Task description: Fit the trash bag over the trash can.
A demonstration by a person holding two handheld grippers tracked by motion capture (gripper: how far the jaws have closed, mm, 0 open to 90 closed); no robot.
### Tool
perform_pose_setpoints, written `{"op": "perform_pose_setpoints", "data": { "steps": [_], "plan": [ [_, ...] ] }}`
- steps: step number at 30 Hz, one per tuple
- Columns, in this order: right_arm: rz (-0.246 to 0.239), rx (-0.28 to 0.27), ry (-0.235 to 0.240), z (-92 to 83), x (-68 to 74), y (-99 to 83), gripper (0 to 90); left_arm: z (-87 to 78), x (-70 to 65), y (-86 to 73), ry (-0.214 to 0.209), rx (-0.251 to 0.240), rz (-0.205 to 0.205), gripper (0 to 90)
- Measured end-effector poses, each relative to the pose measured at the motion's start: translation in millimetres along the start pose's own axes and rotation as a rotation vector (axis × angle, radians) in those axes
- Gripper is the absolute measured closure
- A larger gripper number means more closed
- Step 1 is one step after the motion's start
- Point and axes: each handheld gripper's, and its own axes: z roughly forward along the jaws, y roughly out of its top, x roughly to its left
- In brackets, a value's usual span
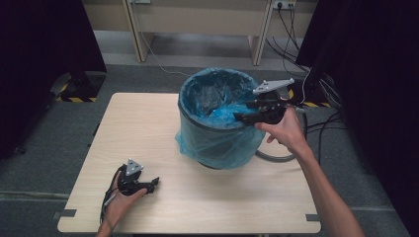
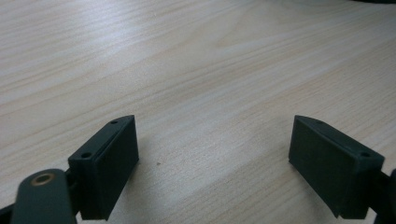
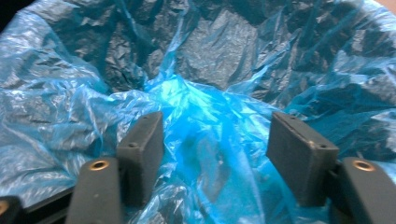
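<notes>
black tool (image 1: pixel 154 183), grey three-cornered plate (image 1: pixel 133 167), black tool (image 1: pixel 243 111), bare forearms

The bench (image 1: pixel 163 143) is pale wood-grain laminate, smooth with a soft sheen. The bin liner (image 1: pixel 217 133) is thin blue plastic film, crinkled and glossy, over a dark bin. Each hand-held gripper, left (image 2: pixel 212 158) and right (image 3: pixel 215 154), looks like matt black plastic, its pads (image 3: pixel 142 149) smooth, with brass-coloured rivets.
</notes>
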Motion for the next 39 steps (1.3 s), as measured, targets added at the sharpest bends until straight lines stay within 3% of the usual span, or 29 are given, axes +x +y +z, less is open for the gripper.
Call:
{"op": "perform_pose_setpoints", "data": {
  "steps": [4,8,15,22,30,39],
  "plan": [
    [0.008,-0.011,0.011,-0.6,-5.0,2.0,33.0,0.0,0.2,-0.1,-0.001,-0.002,-0.003,15.0],
    [0.017,-0.119,0.031,-17.4,-7.6,4.1,31.5,0.0,0.0,0.0,0.002,0.0,-0.002,15.0],
    [0.069,-0.207,-0.004,-47.7,-24.4,0.0,29.7,0.1,-0.4,0.0,0.005,0.001,0.001,15.0],
    [0.156,-0.253,-0.06,-56.6,-48.5,-21.6,26.4,-0.2,-0.3,-0.3,0.007,0.001,0.001,15.0],
    [0.229,-0.229,-0.183,-52.9,-76.2,-59.0,21.1,-0.1,-0.8,-0.3,0.01,0.003,0.004,14.7],
    [0.312,-0.16,-0.277,-30.0,-101.6,-116.9,21.7,0.0,-0.7,-0.3,0.012,0.003,0.003,14.6]
  ]
}}
